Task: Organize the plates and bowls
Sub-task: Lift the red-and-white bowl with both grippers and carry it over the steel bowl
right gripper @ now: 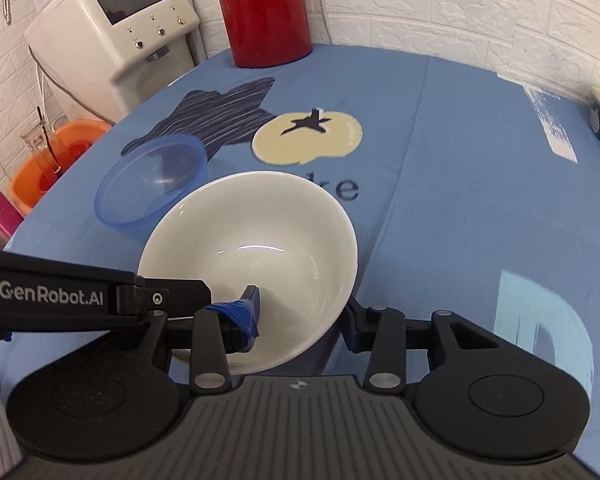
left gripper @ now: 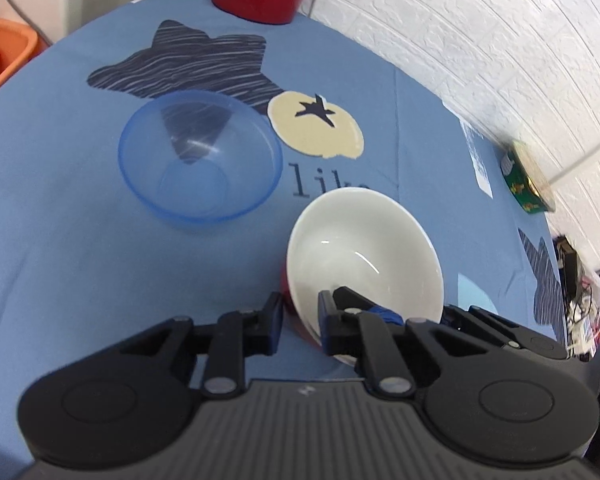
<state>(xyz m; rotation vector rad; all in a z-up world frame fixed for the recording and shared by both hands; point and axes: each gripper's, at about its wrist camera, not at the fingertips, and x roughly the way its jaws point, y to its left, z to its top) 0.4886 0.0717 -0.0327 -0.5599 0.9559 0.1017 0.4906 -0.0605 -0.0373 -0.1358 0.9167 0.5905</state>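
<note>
A white bowl [left gripper: 360, 248] with a red outside is held tilted just above the blue tablecloth [left gripper: 60, 240]. My left gripper [left gripper: 300, 320] is shut on its near rim, one finger inside and one on the red outer wall. In the right wrist view the same bowl [right gripper: 260, 232] fills the centre. My right gripper [right gripper: 302, 316] is open and straddles its rim: the blue-taped finger [right gripper: 246, 314] is inside, the other is outside, and a wide gap shows. A clear blue bowl [left gripper: 200, 160] [right gripper: 152, 180] rests upright on the cloth, to the left and beyond.
A red jug [right gripper: 264, 12] stands at the table's far edge against the white brick wall. Left of the table are a white machine [right gripper: 116, 28], an orange basin [right gripper: 52, 160] and a pink bottle [right gripper: 0, 208]. A green tin [left gripper: 528, 180] sits at the right edge.
</note>
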